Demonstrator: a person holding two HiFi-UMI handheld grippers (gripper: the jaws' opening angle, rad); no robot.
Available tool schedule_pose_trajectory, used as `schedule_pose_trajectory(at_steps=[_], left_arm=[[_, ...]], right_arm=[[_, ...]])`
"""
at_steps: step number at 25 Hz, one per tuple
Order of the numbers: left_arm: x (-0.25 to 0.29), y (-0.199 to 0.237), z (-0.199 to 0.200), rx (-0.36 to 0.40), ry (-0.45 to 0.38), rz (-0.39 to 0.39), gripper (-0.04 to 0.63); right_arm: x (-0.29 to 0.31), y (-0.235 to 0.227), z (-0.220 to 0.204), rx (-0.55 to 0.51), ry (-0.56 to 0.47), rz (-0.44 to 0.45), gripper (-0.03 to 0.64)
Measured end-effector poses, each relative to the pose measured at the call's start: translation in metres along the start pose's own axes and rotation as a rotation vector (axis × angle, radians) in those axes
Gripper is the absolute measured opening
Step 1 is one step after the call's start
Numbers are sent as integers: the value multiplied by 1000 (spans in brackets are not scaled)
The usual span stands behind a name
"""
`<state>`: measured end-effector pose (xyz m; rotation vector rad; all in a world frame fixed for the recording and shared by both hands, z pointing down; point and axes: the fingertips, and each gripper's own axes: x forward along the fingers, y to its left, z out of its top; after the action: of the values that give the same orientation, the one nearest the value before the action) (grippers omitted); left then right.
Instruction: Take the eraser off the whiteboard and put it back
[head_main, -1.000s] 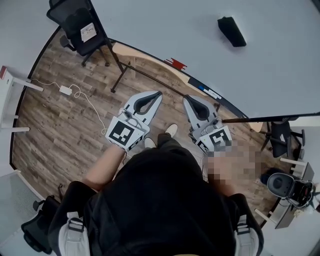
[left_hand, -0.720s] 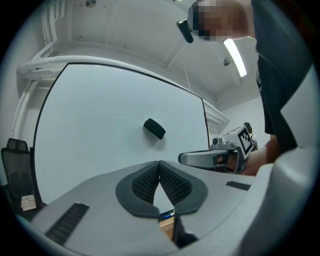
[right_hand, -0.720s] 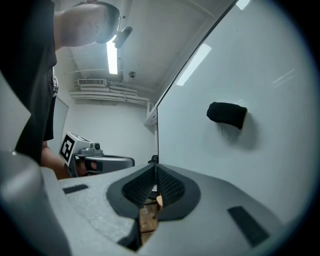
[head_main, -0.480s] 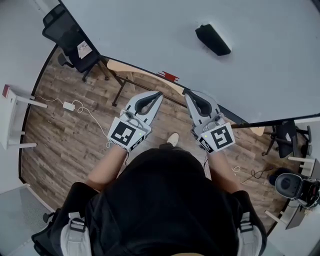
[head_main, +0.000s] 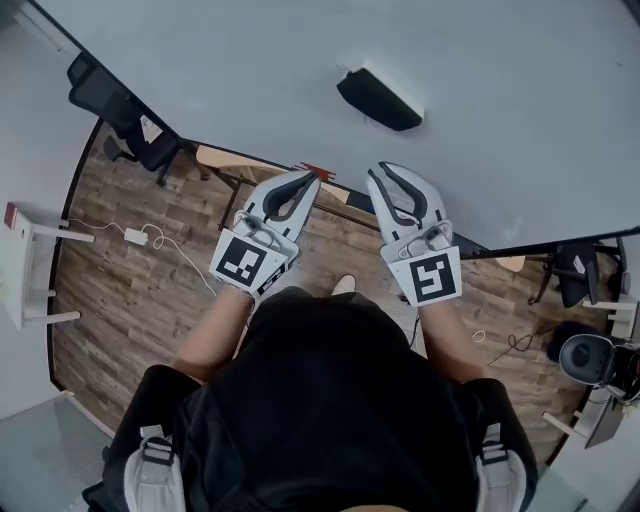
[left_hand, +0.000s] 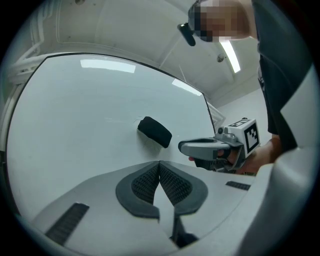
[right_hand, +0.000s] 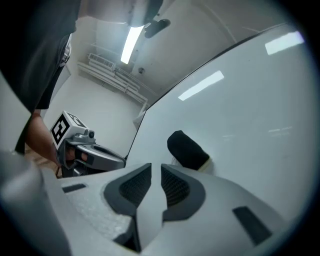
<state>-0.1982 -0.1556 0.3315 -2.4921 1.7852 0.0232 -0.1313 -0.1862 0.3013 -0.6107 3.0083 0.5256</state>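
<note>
The black eraser (head_main: 378, 98) clings to the face of the whiteboard (head_main: 250, 70), above the board's lower edge and well in from its corners, tilted, with its pale felt side against the board. Both tools are held level and point at the board, side by side and below the eraser. The left gripper (head_main: 305, 180) has its dark ribbed pads pressed together at the tips, with nothing pinched between them. The right gripper (head_main: 385, 172) sits nearer the eraser, its tips just short of it. Its jaws are opening, a narrow slit shows between the pads, and only bare board is seen through it. Neither tool touches the eraser. Below the board's lower edge lies a wooden floor (head_main: 130, 300).
</note>
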Motion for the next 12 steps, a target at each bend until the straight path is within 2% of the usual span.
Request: schedule_pose_trajectory(at_steps=[2, 6, 12], left_arm=[[9, 3, 3, 3, -5, -15, -5], [21, 11, 4, 6, -13, -59, -5], [39, 28, 3, -12, -26, -156, -5]], right_arm=[[3, -9, 3, -58, 25, -41, 60], [7, -19, -3, -206, 162, -122, 103], [22, -33, 5, -346, 212, -263, 236]])
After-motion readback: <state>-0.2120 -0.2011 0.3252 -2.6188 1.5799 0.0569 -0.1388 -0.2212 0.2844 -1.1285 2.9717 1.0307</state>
